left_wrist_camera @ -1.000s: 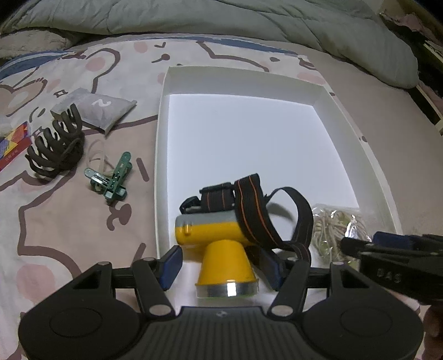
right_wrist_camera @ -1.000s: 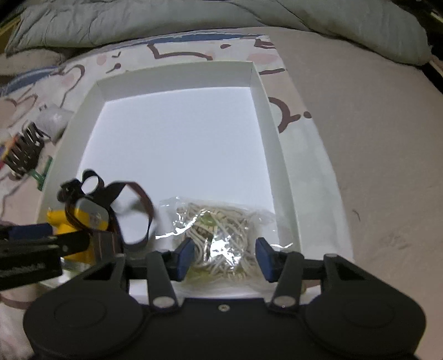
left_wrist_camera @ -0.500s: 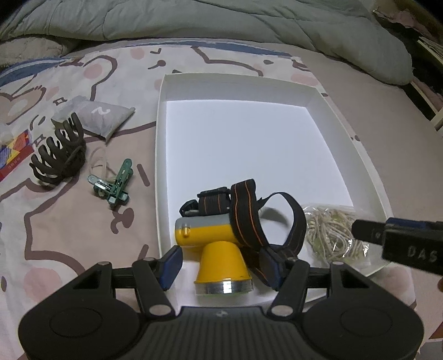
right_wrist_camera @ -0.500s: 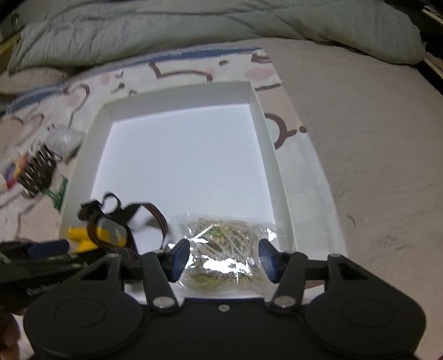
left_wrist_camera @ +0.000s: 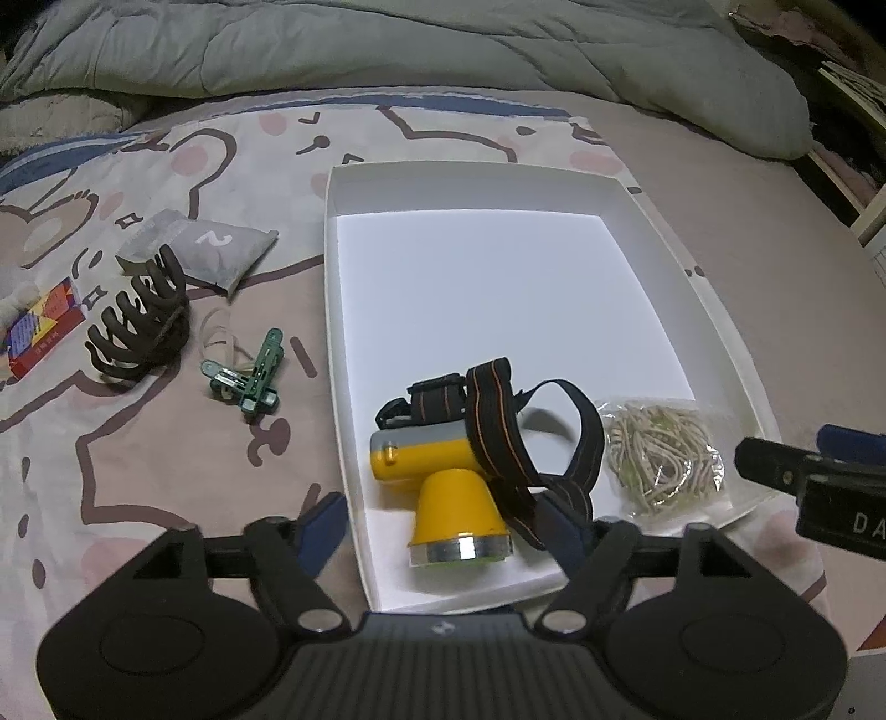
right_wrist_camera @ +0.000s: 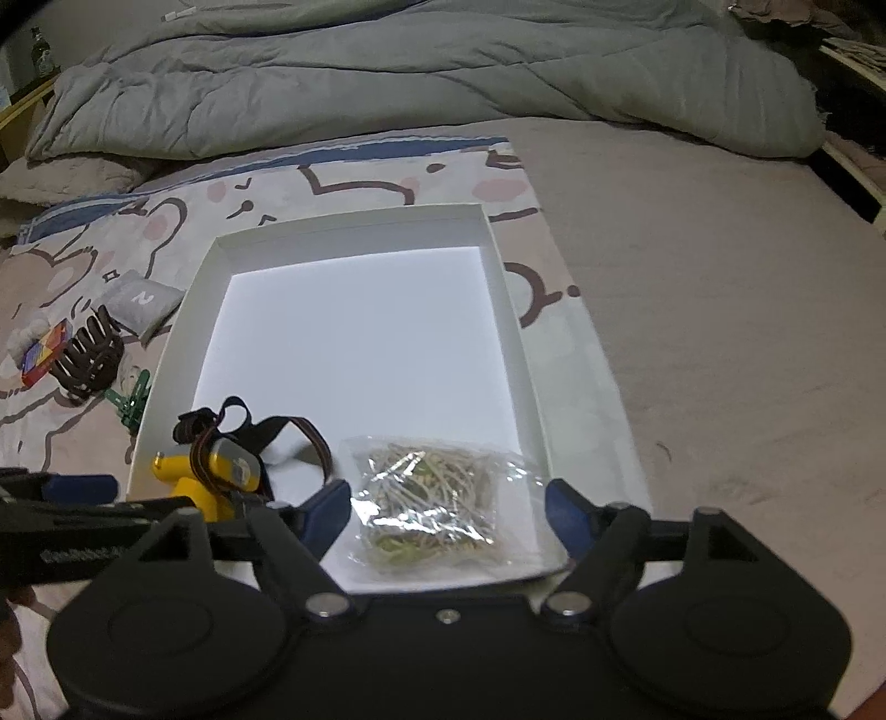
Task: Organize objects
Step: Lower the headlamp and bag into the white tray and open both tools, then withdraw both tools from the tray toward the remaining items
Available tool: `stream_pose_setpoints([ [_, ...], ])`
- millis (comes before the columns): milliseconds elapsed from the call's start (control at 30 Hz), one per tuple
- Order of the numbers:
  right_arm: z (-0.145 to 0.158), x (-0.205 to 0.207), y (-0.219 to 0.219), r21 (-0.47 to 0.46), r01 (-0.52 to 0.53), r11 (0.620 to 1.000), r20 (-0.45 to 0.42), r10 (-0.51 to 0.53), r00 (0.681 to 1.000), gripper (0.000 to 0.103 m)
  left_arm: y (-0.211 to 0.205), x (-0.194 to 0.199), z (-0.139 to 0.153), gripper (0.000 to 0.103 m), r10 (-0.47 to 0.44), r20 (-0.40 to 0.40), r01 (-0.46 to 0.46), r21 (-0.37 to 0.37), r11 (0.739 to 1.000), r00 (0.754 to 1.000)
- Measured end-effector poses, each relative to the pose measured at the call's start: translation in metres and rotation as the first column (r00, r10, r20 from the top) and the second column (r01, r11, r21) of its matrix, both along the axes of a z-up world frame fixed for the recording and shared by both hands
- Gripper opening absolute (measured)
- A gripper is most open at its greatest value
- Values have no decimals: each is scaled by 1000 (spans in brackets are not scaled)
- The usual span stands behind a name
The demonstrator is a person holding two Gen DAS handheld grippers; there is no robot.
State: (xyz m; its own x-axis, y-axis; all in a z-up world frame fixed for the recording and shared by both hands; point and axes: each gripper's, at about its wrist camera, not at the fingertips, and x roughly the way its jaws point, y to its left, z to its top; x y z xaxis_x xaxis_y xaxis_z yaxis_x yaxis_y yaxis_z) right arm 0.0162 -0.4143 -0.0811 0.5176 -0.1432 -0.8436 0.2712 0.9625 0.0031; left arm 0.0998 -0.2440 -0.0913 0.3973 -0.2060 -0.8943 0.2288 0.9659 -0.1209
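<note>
A white tray lies on the bed. In its near end lie a yellow headlamp with a black strap and a clear bag of rubber bands. My left gripper is open and empty, hovering just above and short of the headlamp. My right gripper is open and empty, just above the bag of rubber bands; the headlamp lies to its left. On the sheet left of the tray lie a green clip, a brown claw hair clip, a grey pouch and a small colourful box.
A grey duvet is bunched along the far side of the bed. The tray's far half holds nothing. Plain brown sheet stretches to the right of the tray. A loose rubber band lies by the green clip.
Both grippers have pulled back and up from the tray's near end. The headlamp and the bag of rubber bands stay where they lay.
</note>
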Motion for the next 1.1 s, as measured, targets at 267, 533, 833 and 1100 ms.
stream_pose_setpoints([
  [267, 9, -14, -4, -11, 28, 1000, 17, -28, 999, 93, 9, -7, 6, 90, -15, 23, 15, 24, 1000, 1000],
  [533, 9, -20, 1, -55, 51, 997, 7, -51, 999, 103, 22, -8, 9, 102, -16, 46, 15, 22, 1000, 999],
  [833, 11, -21, 10, -55, 26, 998, 10, -25, 1000, 103, 30, -7, 12, 103, -29, 69, 28, 24, 999, 997],
  [1100, 16, -8, 20, -45, 26, 999, 17, -26, 1000, 103, 46, -3, 24, 103, -23, 95, 22, 15, 1000, 995],
])
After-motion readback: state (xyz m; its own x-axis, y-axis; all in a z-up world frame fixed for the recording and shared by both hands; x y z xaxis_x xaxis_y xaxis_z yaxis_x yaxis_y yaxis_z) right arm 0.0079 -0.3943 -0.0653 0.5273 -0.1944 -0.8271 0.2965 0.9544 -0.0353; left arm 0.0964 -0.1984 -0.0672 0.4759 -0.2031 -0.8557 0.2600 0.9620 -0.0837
